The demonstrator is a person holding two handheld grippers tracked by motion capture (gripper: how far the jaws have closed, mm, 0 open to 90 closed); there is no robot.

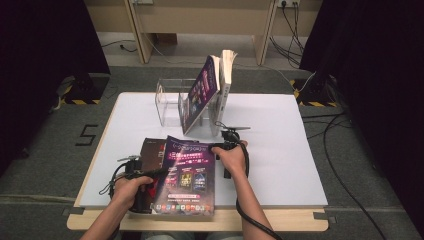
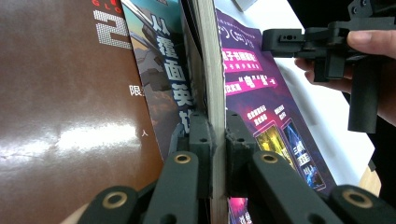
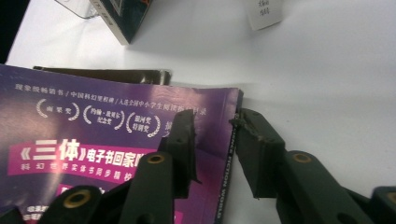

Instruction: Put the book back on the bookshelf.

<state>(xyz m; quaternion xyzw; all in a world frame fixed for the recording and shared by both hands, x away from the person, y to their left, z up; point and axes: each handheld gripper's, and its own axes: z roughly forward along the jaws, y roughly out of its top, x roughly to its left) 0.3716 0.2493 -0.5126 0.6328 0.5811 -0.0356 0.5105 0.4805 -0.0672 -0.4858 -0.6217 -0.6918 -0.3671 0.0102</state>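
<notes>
Clear rack [image 1: 167,102] far: two books [image 1: 210,90] leaning. Left gripper [image 1: 134,167] clenched purple magazine [image 1: 187,172]; right gripper [image 1: 225,145] released, straddling its edge.

Your left gripper [image 1: 134,167] sits at the left edge of the purple book [image 1: 187,172], your right gripper [image 1: 225,145] at its upper right corner. A brown book [image 1: 151,150] lies under the purple book's left side. Beyond it, two books [image 1: 210,90] lean in a clear stand [image 1: 167,102] on the white table [image 1: 280,150].
</notes>
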